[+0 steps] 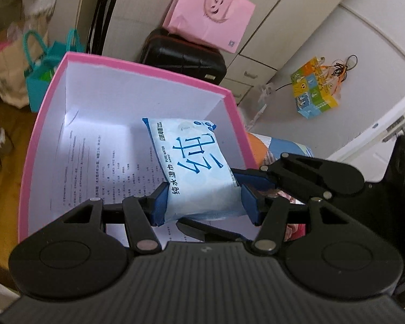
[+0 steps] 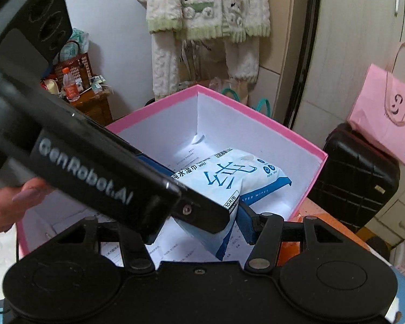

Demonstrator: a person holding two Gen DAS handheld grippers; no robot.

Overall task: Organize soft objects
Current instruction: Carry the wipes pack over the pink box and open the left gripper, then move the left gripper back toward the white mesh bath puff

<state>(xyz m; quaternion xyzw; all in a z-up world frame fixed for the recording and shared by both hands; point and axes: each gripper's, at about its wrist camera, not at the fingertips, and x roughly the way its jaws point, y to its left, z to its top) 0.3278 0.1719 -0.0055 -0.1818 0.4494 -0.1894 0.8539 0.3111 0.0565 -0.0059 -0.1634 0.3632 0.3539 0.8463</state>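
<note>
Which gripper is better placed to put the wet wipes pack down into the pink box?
Left, probably. The left gripper already clamps the wet wipes pack between its blue pads, above the pink box. The right gripper is beside it, but its grip on the pack is hidden.

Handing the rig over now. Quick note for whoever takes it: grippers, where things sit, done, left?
Left gripper: shut on the wipes pack, held over the open pink box.
Right gripper: also at the pack, near its end; grip cannot be confirmed, one finger is hidden by the left gripper.
Box holds only a printed sheet.
Done: pack carried over the box.
Left: lower it, release, fetch other soft items.
</note>
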